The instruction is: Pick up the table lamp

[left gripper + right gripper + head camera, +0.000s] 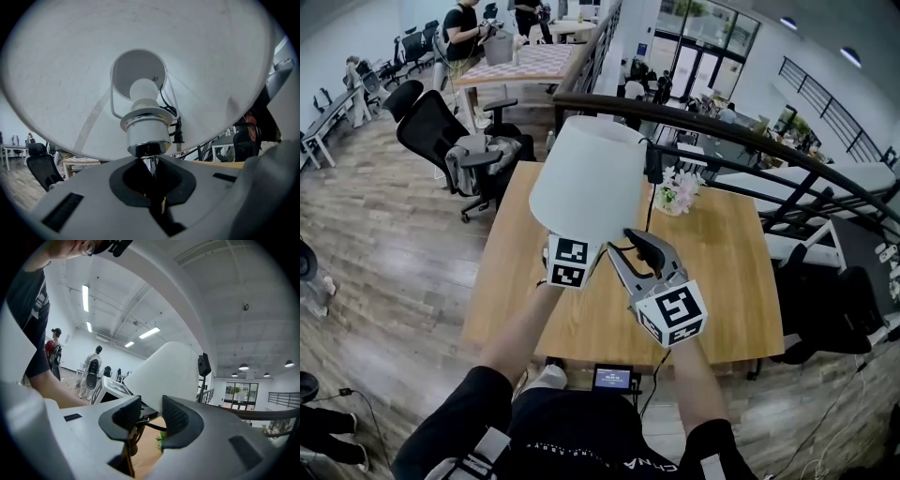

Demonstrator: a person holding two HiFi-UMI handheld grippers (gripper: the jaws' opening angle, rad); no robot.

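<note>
The table lamp's white shade [591, 178] hangs in the air above the wooden table [722, 281]. My left gripper [578, 246] sits just beneath the shade and is shut on the lamp's thin metal stem. The left gripper view looks up into the shade [140, 47], with the bulb and chrome socket [145, 133] right above the closed jaws [150, 161]. My right gripper [628, 236] is beside the lamp on its right. Its jaws [151, 416] stand a little apart. The lamp's black cord [649, 211] crosses the gap, and the shade [164, 371] shows beyond.
A small pot of flowers [677, 192] stands at the table's far side. A dark curved railing [750, 131] runs behind the table. Black office chairs [441, 131] stand to the left on the wood floor. People stand by a far table [520, 61].
</note>
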